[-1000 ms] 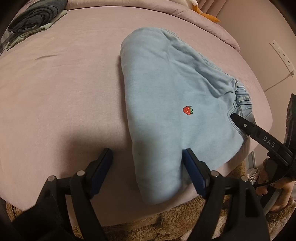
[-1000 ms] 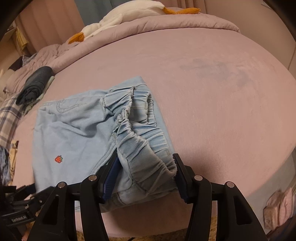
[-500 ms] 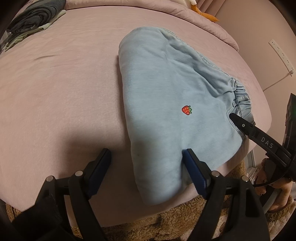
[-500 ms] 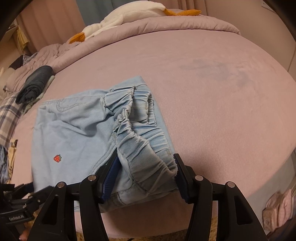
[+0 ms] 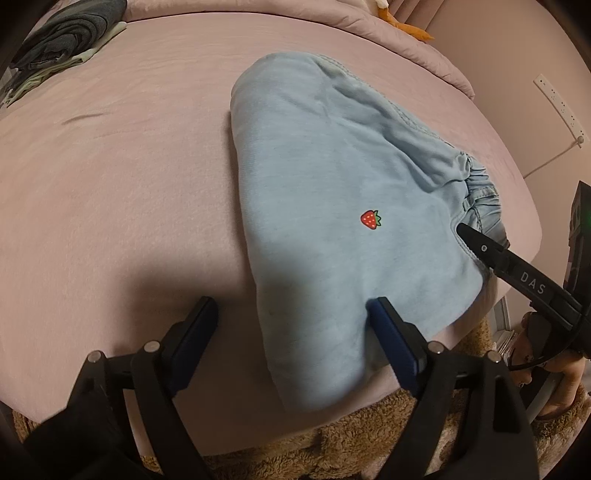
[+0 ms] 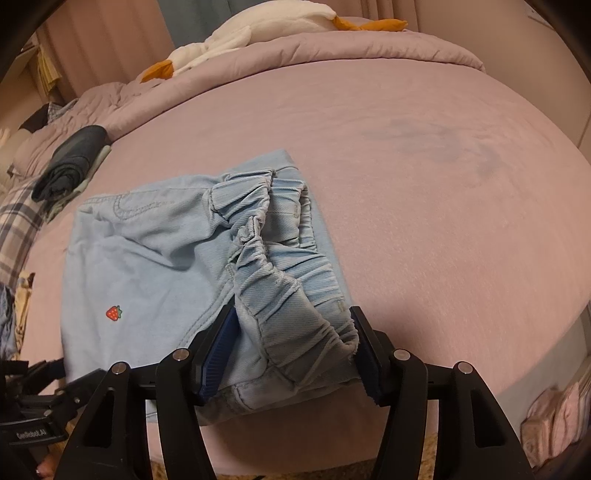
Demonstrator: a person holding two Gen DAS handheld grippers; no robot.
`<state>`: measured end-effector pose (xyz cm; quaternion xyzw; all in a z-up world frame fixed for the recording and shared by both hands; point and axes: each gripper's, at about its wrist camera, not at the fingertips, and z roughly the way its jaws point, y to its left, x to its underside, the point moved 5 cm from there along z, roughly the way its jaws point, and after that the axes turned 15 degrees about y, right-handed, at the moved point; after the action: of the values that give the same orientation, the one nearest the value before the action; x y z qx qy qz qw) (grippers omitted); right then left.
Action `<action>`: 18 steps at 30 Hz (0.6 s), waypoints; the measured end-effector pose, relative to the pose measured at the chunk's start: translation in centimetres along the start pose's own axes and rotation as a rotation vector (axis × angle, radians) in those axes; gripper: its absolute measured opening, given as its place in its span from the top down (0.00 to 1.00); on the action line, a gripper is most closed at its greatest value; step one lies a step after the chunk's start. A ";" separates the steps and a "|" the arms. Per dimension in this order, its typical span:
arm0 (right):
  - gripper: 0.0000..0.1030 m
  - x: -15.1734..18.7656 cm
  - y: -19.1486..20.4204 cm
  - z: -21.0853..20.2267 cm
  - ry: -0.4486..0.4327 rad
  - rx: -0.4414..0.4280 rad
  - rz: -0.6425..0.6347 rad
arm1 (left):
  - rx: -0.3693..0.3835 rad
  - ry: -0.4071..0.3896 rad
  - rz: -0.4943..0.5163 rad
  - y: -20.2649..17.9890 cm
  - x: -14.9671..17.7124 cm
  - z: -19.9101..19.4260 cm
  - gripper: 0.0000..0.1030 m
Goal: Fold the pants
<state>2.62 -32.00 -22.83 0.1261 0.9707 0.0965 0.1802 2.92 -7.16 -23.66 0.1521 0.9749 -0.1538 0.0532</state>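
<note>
Light blue pants (image 5: 332, 192) with a small strawberry patch (image 5: 370, 220) lie folded on the pink bed near its front edge. My left gripper (image 5: 291, 314) is open, its jaws wide apart astride the near folded corner, the right finger on the cloth. In the right wrist view the pants (image 6: 155, 258) show their elastic waistband (image 6: 288, 280) bunched up between the jaws of my right gripper (image 6: 291, 332), which stands open around it. The right gripper also shows in the left wrist view (image 5: 517, 269) at the waistband end.
The pink bed sheet (image 5: 110, 166) stretches far left and back. A dark folded garment pile (image 5: 66, 40) lies at the far left corner. A white and orange plush (image 6: 258, 33) rests on the duvet at the back. A brown fuzzy rug (image 5: 351, 443) lies below the bed edge.
Almost nothing has moved. Both grippers keep their places at the pants, with only a slight drift of the view.
</note>
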 end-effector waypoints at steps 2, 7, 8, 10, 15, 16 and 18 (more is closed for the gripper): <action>0.42 0.0 0.0 0.0 -0.001 -0.004 -0.001 | -0.001 -0.001 -0.001 -0.1 0.0 0.0 0.17; 0.42 0.0 -0.2 0.1 -0.002 -0.007 -0.007 | -0.005 -0.002 0.004 -0.1 0.0 0.0 0.16; 0.42 0.0 -0.2 0.1 -0.002 -0.007 -0.007 | -0.006 -0.003 0.004 -0.1 0.0 0.0 0.16; 0.42 -0.1 -0.2 0.1 -0.001 -0.007 -0.008 | -0.005 -0.002 0.002 -0.1 -0.1 0.0 0.16; 0.42 -0.1 -0.2 0.1 -0.002 -0.007 -0.009 | -0.004 0.000 0.001 -0.1 -0.3 0.1 0.16; 0.42 -0.1 -0.2 0.1 -0.002 -0.007 -0.010 | -0.005 -0.001 0.000 -0.2 -0.3 0.1 0.16; 0.42 -0.1 -0.2 0.1 -0.001 -0.008 -0.010 | -0.006 -0.003 -0.001 -0.2 -0.2 0.1 0.16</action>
<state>2.75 -32.21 -22.92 0.1208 0.9708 0.0993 0.1817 3.07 -7.47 -23.64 0.1514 0.9753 -0.1513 0.0552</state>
